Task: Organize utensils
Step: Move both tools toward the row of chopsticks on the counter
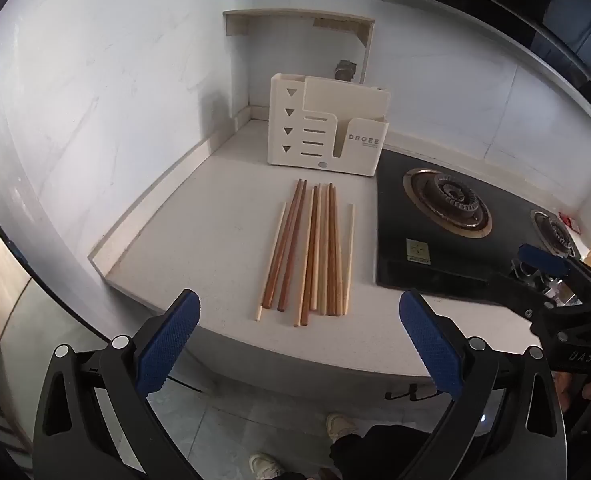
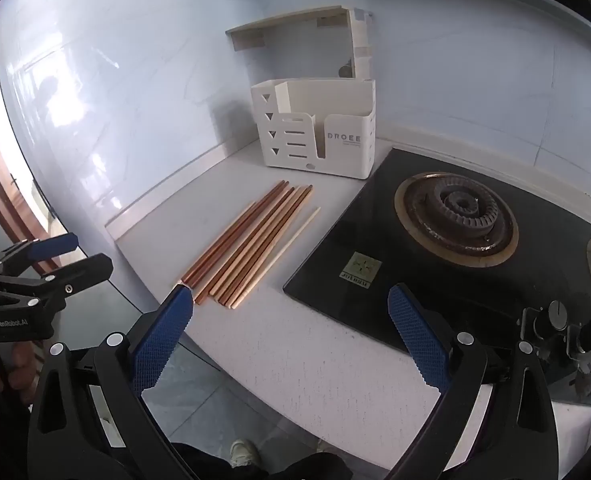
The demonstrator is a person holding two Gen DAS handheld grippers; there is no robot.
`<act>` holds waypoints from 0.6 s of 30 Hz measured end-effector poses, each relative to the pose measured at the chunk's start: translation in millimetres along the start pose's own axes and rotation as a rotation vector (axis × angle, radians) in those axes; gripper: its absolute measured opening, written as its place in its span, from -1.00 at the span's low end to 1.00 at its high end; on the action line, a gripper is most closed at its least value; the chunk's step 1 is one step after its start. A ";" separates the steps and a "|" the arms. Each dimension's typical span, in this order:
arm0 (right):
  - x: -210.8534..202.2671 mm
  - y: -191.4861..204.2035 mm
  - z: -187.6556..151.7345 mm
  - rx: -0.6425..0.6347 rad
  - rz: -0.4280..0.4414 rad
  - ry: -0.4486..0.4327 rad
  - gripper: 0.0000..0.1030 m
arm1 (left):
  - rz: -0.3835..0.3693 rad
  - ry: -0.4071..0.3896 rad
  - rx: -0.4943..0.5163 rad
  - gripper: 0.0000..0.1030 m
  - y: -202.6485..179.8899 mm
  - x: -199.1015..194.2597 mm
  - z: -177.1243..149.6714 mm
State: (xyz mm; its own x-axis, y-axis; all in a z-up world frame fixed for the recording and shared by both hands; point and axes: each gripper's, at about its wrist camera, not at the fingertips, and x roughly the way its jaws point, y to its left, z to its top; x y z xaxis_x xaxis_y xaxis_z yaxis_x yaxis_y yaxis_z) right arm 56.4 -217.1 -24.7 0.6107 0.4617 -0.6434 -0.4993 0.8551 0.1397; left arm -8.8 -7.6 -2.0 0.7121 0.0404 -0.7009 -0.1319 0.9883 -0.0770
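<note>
1. Left wrist view: your left gripper (image 1: 300,334) hangs wide apart, empty, off the counter's (image 1: 215,216) near edge.
2. Your right gripper (image 2: 291,330), also spread and empty.
3. Chopsticks (image 1: 313,252) lie bunched mid-counter.
4. Farther: cream utensil holder (image 1: 327,128), stove (image 1: 447,232) right.

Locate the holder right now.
In both wrist views the white holder stands upright at the back of the counter, in the wall corner, just beyond the chopsticks and left of the stove.

You're in a home kitchen — a black glass gas hob (image 2: 475,240) with burners set into a pale stone counter (image 2: 295,340), tiled walls (image 1: 115,80) behind.
</note>
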 end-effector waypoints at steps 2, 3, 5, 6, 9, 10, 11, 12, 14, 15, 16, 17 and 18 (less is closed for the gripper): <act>1.1 -2.5 3.5 -0.002 -0.005 -0.004 0.92 | -0.004 0.002 0.004 0.89 -1.2 0.8 -0.5; 2.2 -5.1 6.7 -0.001 -0.008 -0.006 0.92 | -0.005 0.002 0.006 0.89 -1.8 0.7 -1.0; 6.7 -12.5 15.3 0.005 -0.010 -0.005 0.92 | 0.004 -0.006 0.012 0.89 -3.9 -0.8 -1.0; 2.8 -9.0 7.4 0.004 -0.010 -0.006 0.92 | 0.008 -0.010 0.013 0.89 -3.8 -1.1 0.1; -4.5 -0.9 1.5 -0.015 -0.015 -0.018 0.92 | 0.008 -0.026 0.034 0.89 -8.0 -3.3 2.3; -8.7 6.4 -6.8 -0.021 -0.012 -0.022 0.92 | 0.011 -0.029 0.035 0.89 -8.2 -3.6 2.7; -12.7 14.5 -16.6 -0.026 -0.008 -0.022 0.92 | 0.006 -0.029 0.030 0.89 -7.8 -3.2 3.4; -6.4 6.4 -3.2 -0.024 -0.001 -0.014 0.92 | 0.007 -0.033 0.024 0.89 -7.0 -3.8 3.6; 0.7 -1.8 7.8 -0.017 0.006 -0.003 0.92 | -0.008 -0.036 0.007 0.89 -4.3 -4.6 5.0; 1.0 -2.1 8.6 -0.017 0.004 -0.004 0.92 | -0.009 -0.034 0.002 0.89 -3.6 -4.6 5.1; 0.4 -1.5 9.2 -0.023 0.003 -0.011 0.92 | -0.003 -0.033 -0.002 0.89 -2.7 -4.5 5.1; 0.0 -0.6 10.9 -0.031 0.003 -0.015 0.92 | 0.000 -0.032 -0.004 0.89 -1.6 -4.0 5.8; -0.1 1.0 10.7 -0.035 0.008 -0.022 0.92 | 0.005 -0.035 -0.004 0.89 -1.3 -4.3 6.1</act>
State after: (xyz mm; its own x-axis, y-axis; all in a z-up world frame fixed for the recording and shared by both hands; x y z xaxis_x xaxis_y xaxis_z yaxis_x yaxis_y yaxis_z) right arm 62.3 -213.8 -16.5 0.6200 0.4737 -0.6254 -0.5248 0.8430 0.1181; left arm -7.5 -8.1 5.4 0.7351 0.0507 -0.6761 -0.1387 0.9874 -0.0766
